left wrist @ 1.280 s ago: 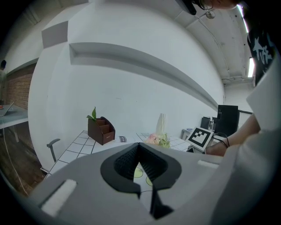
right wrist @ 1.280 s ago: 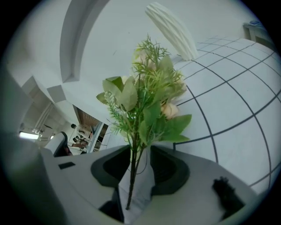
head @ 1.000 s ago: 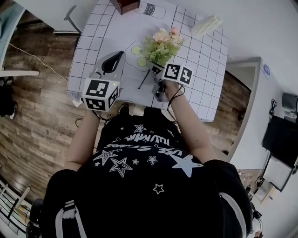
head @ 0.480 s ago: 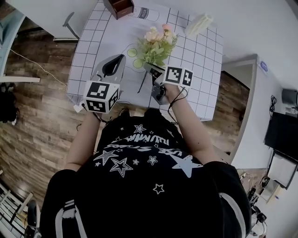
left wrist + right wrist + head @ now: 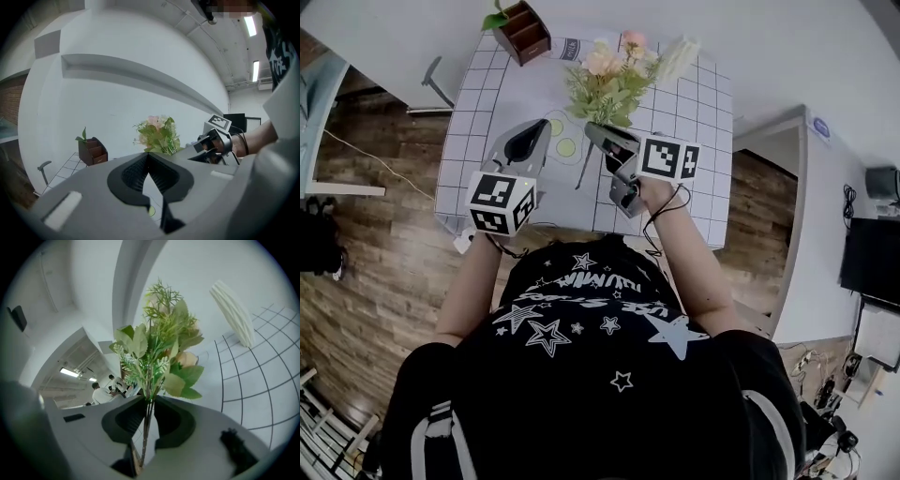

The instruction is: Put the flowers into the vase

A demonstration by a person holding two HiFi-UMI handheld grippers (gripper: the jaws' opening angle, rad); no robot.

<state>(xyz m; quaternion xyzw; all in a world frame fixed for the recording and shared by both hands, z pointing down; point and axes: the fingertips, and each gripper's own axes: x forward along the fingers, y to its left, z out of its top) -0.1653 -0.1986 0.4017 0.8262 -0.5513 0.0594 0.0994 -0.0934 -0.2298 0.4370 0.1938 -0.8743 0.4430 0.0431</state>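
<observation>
**Head view.** A white surface with a black grid (image 5: 483, 112) lies at twelve o'clock from the person in a black star-printed shirt (image 5: 591, 347). The left tongs (image 5: 540, 129) point toward one o'clock over the near left part of the surface. The right tongs (image 5: 600, 133) point toward eleven o'clock. They carry a bunch of pink and cream artificial flowers with green foliage (image 5: 605, 80), with the blooms at twelve o'clock from the jaws. A brown wooden compartment box (image 5: 523, 33) stands at the far left corner, at ten o'clock from the bunch. A white ribbed oblong object (image 5: 675, 58) lies at two o'clock from the bunch. Two pale green discs (image 5: 567, 147) sit on the surface between the two tongs.

**Left gripper view.** The left tongs (image 5: 147, 158) are pressed together, with nothing between the jaws. Beyond them the bunch (image 5: 157, 133) shows at twelve o'clock and the box (image 5: 91, 150) at ten o'clock. The right tongs (image 5: 206, 151) are at three o'clock, in the person's right hand (image 5: 246, 143).

**Right gripper view.** The right tongs (image 5: 147, 403) pinch the thin stems of the bunch (image 5: 159, 348). The jaws have just been closing, with the stems between them. The foliage rises toward twelve o'clock from the jaws. The ribbed object (image 5: 232, 310) lies on the surface (image 5: 262, 376) at two o'clock.
</observation>
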